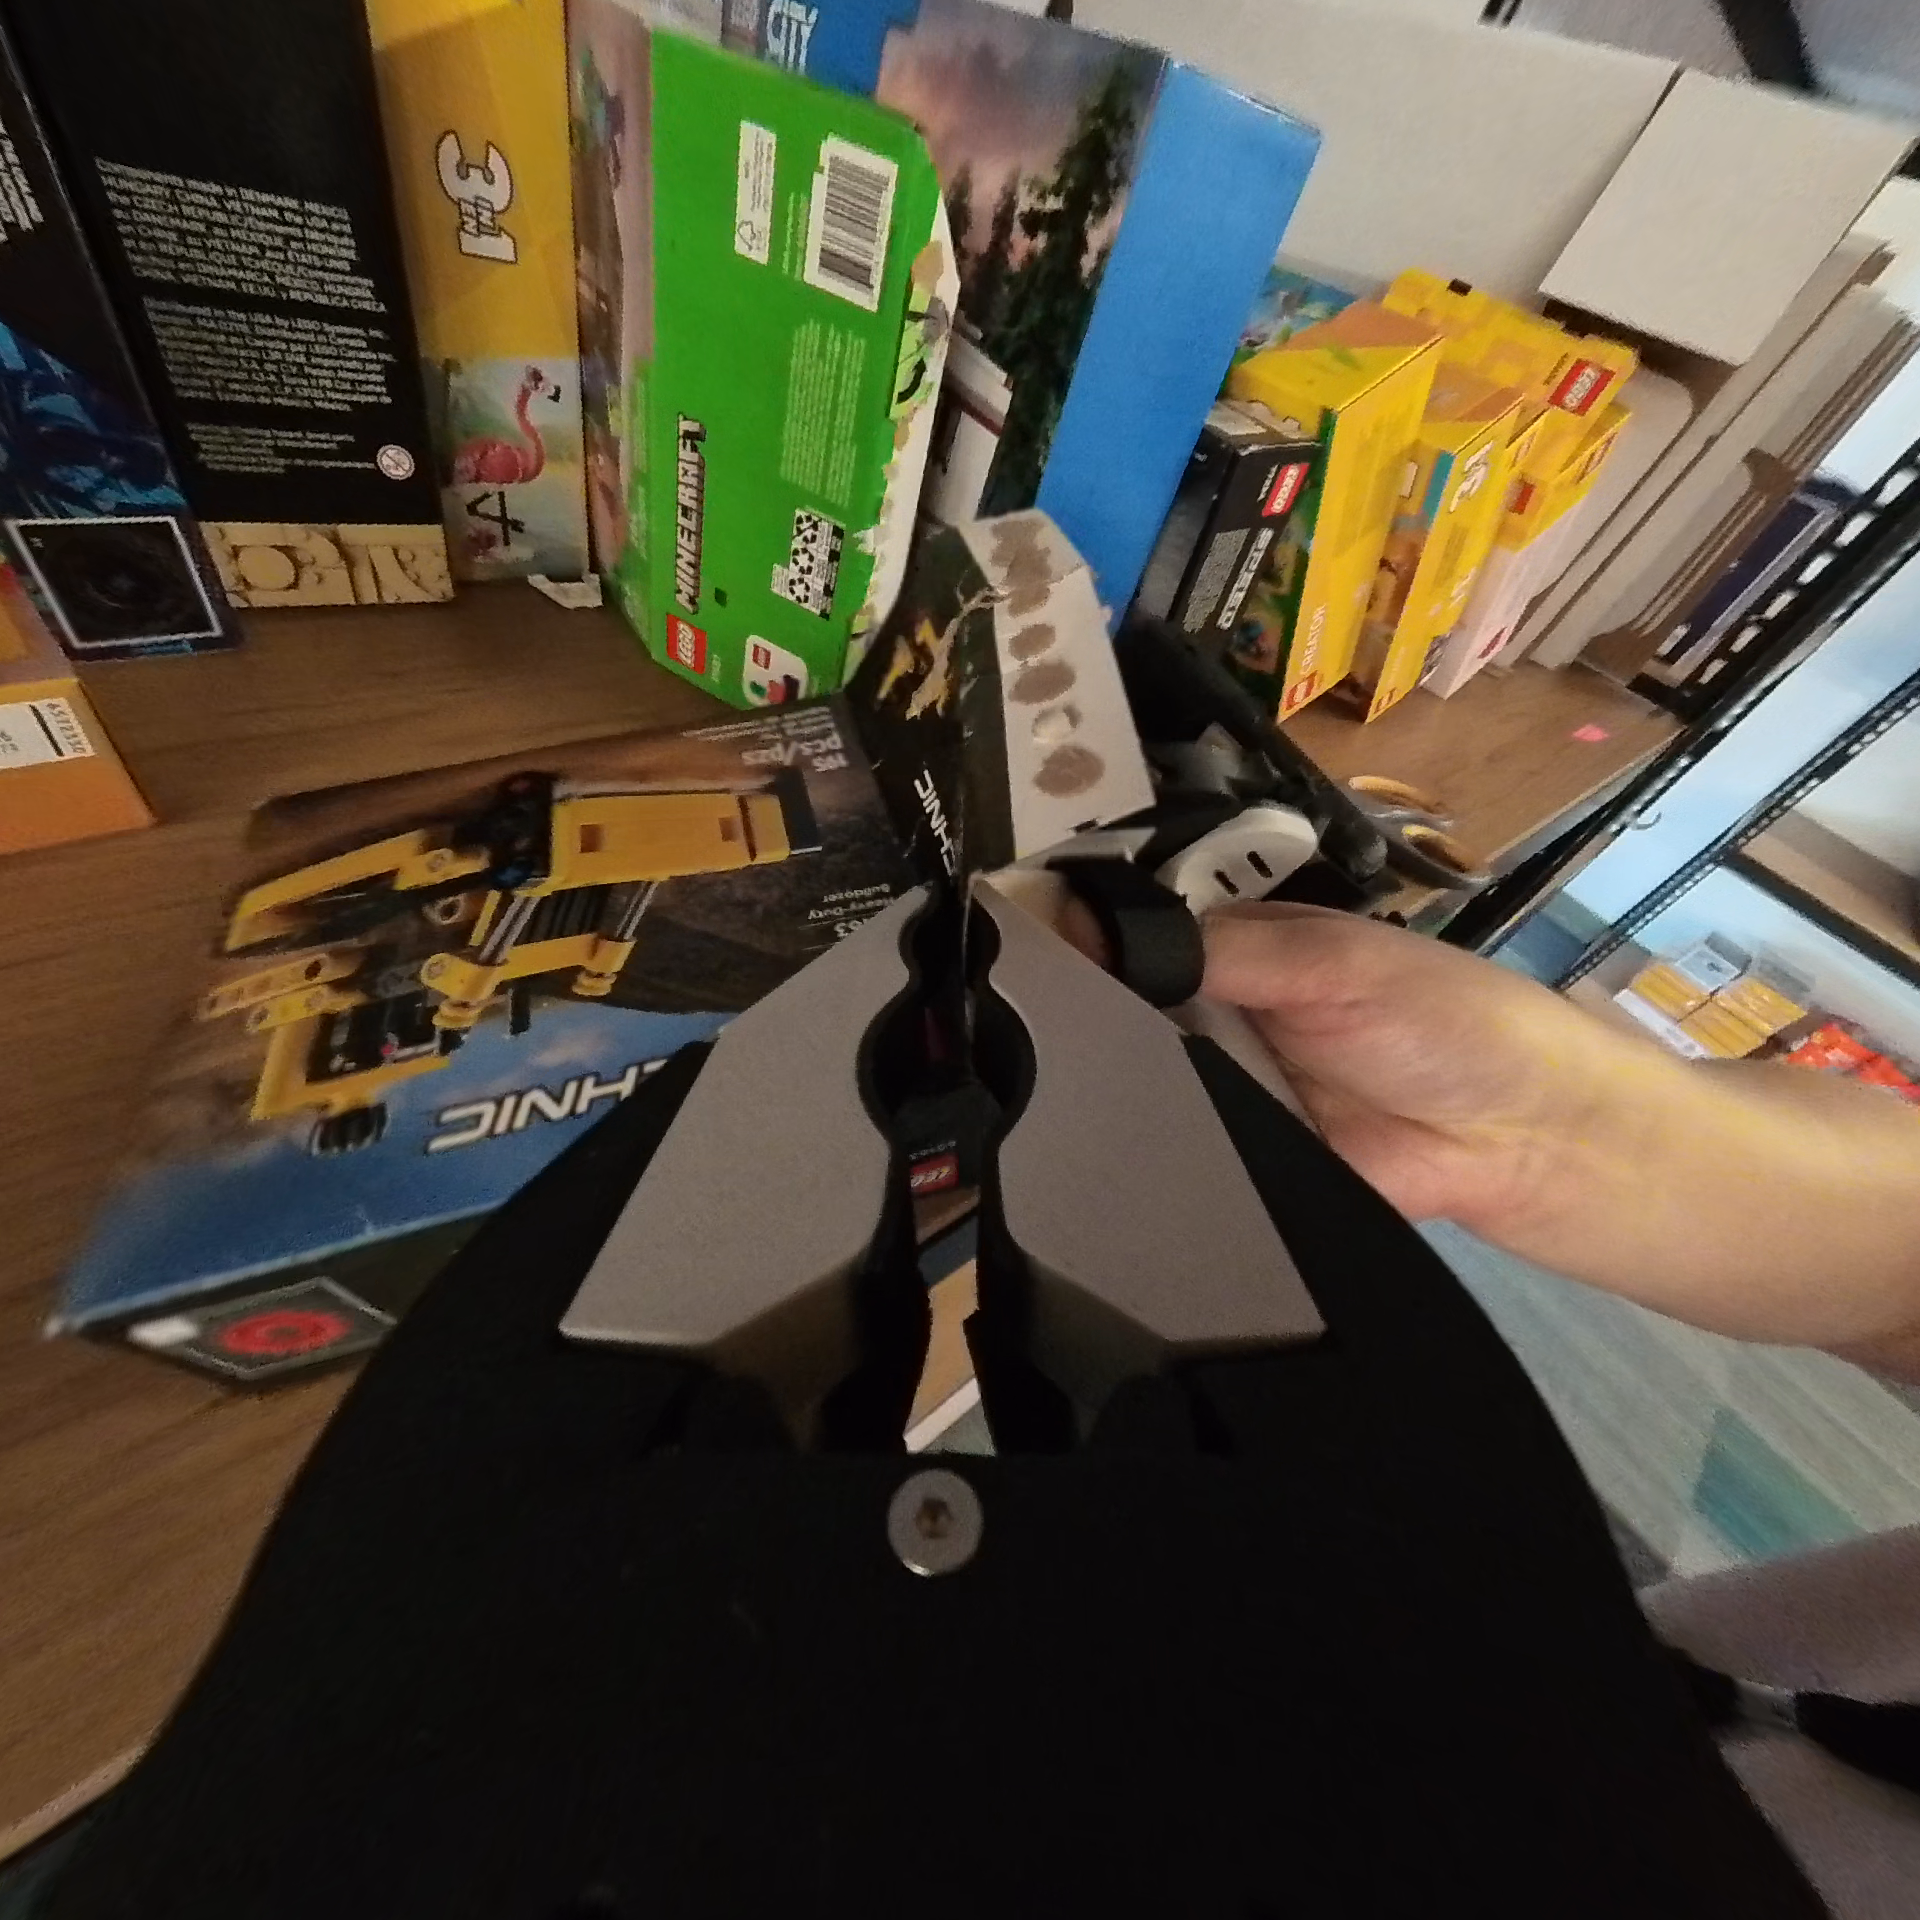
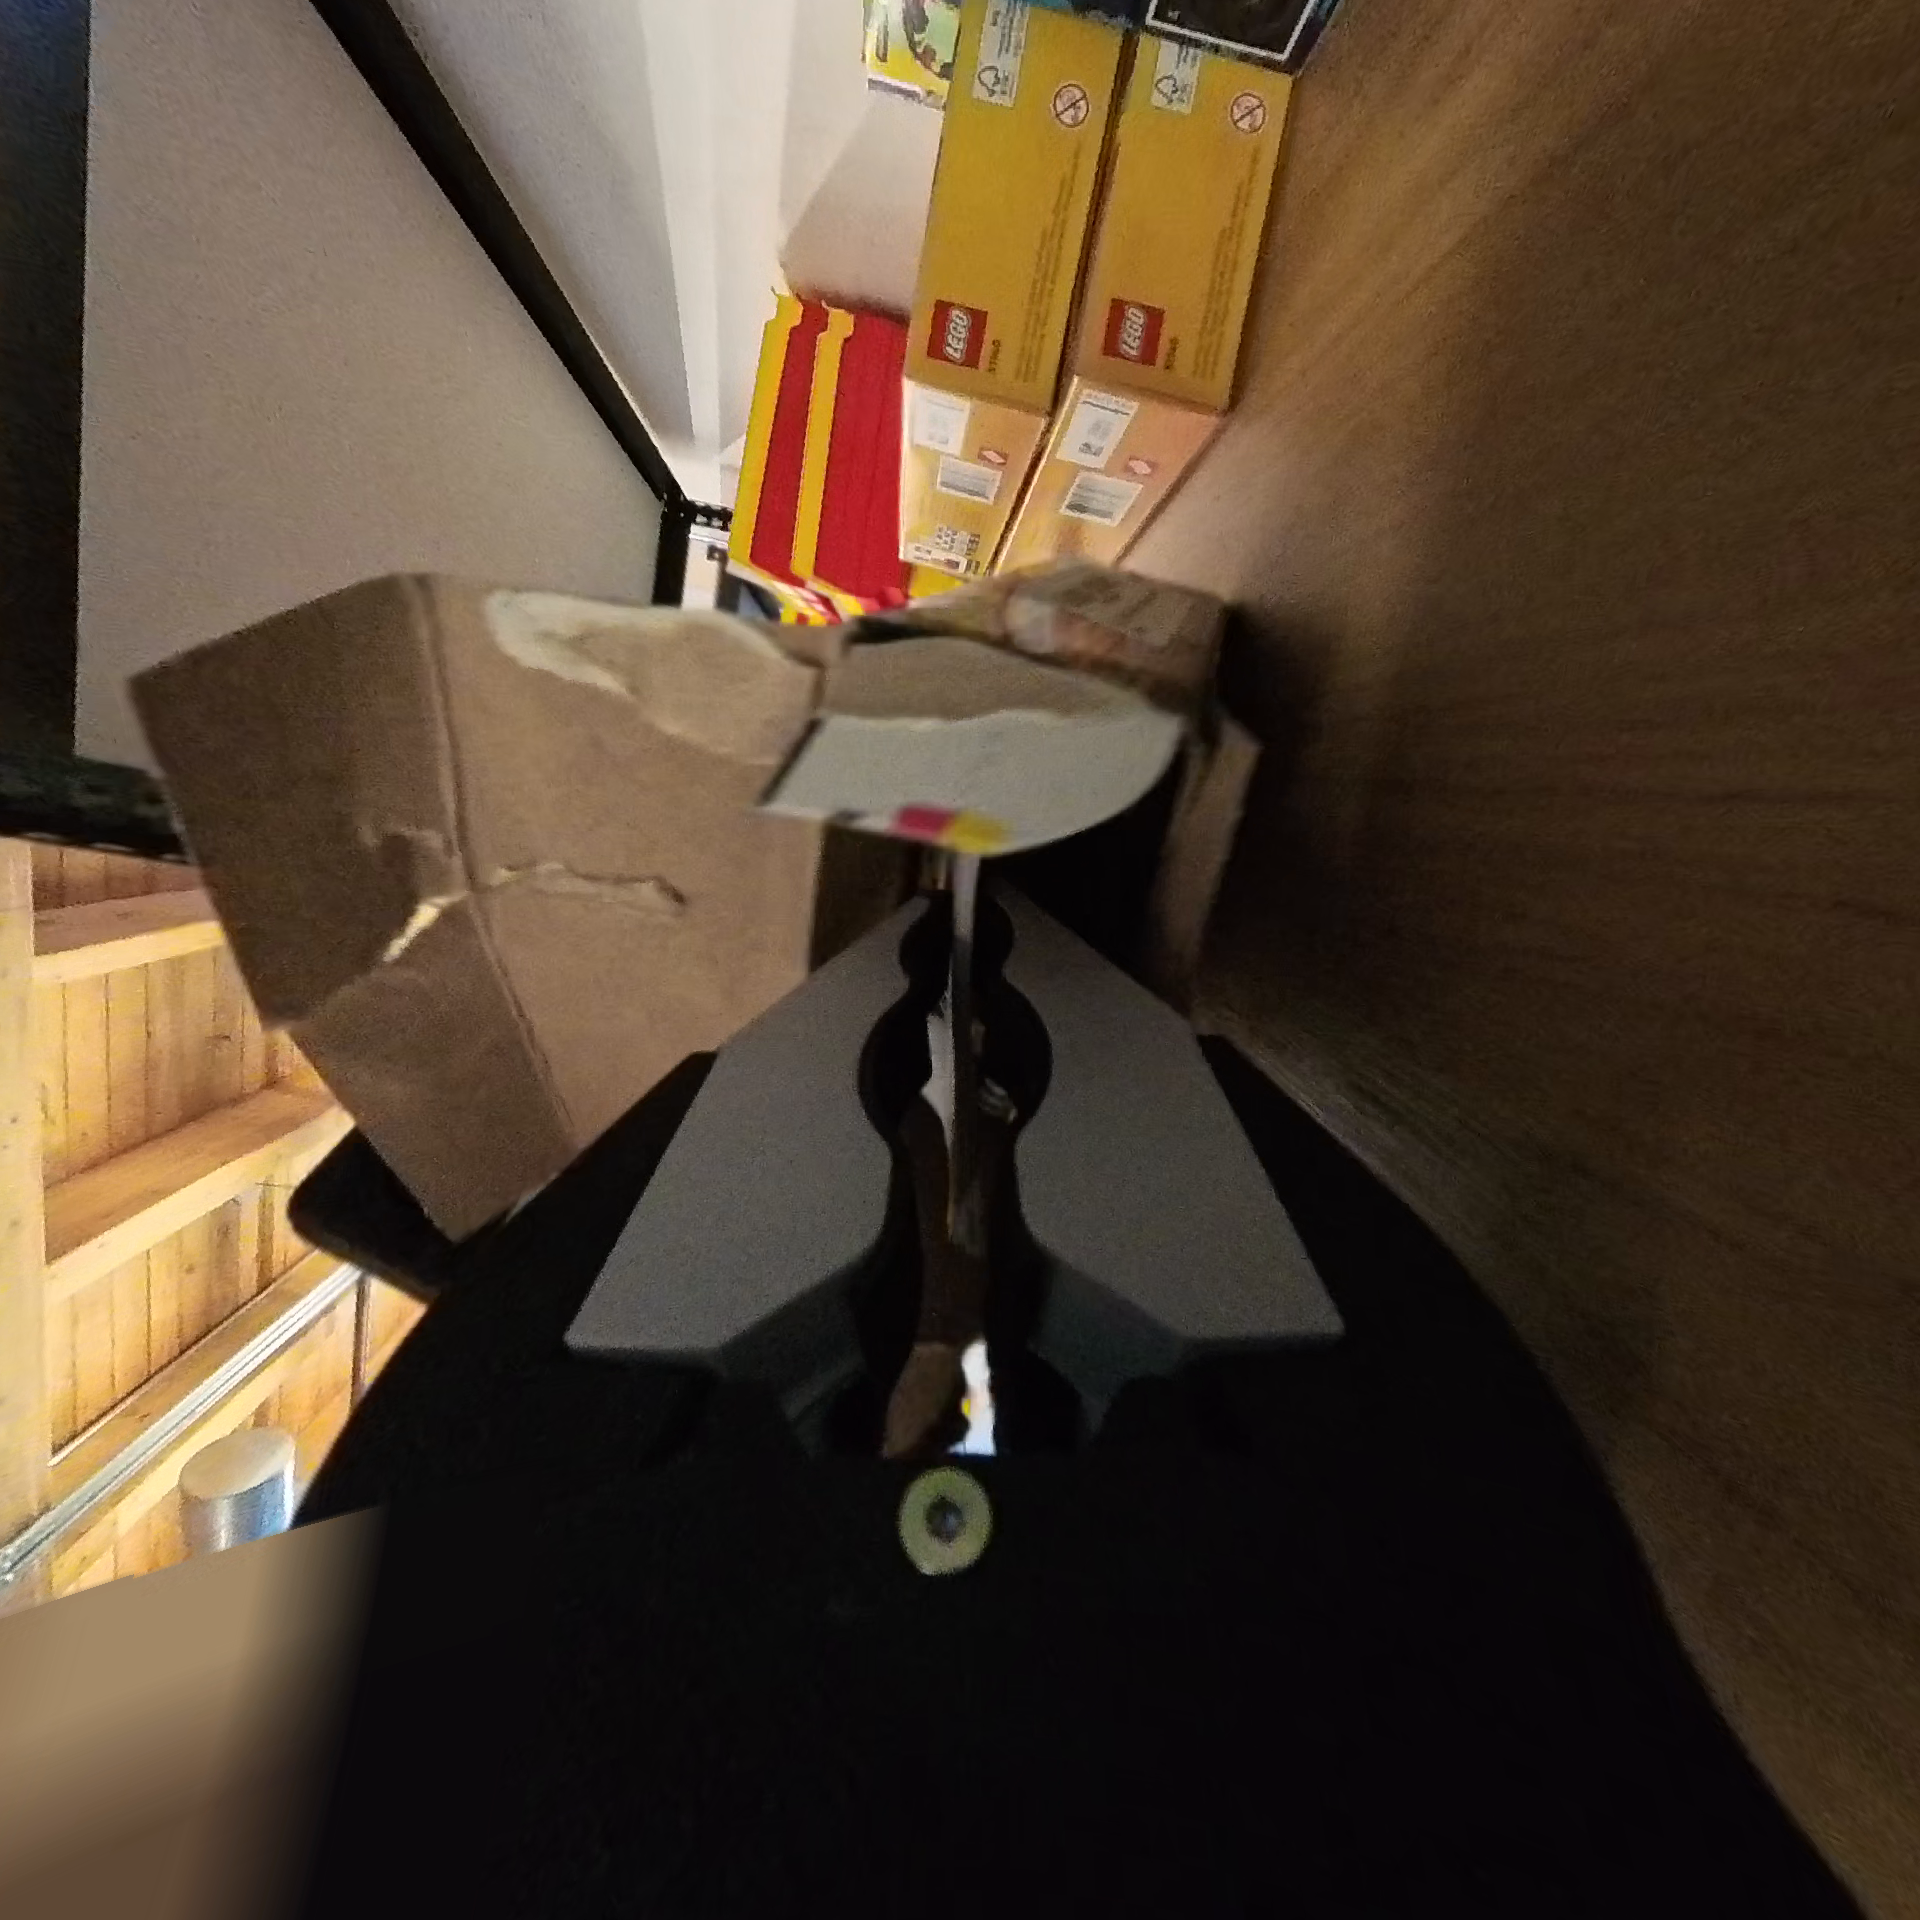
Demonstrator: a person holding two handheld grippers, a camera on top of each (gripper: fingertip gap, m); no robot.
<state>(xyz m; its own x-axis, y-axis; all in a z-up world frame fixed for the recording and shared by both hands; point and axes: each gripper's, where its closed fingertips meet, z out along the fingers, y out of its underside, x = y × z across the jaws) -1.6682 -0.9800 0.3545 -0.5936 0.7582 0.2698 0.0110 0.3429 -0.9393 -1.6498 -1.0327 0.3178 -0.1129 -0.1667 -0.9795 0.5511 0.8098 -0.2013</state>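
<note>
A flattened toy box (image 1: 468, 987) with a yellow digger picture lies on the wooden shelf (image 1: 312, 717). My left gripper (image 1: 956, 896) is shut on the box's thin right-hand edge. That edge runs up into a raised end flap (image 1: 1060, 675) with glue spots. A hand (image 1: 1403, 1060) holds the other gripper just right of my fingers. In the right wrist view my right gripper (image 2: 966, 906) is shut on a thin flap edge of the same box. The brown inner side of the box (image 2: 468, 883) and a white flap (image 2: 987, 769) spread out just ahead of it.
Upright toy boxes line the shelf's back: black (image 1: 239, 260), yellow (image 1: 478, 260), green (image 1: 769, 395), blue (image 1: 1153, 364), and several yellow ones at the right (image 1: 1403, 499). A black shelf post (image 1: 1714, 717) stands at the right. Two yellow boxes (image 2: 1091, 260) lie on the shelf (image 2: 1558, 727). Spacing between my two grippers at the tips: around 6 centimetres.
</note>
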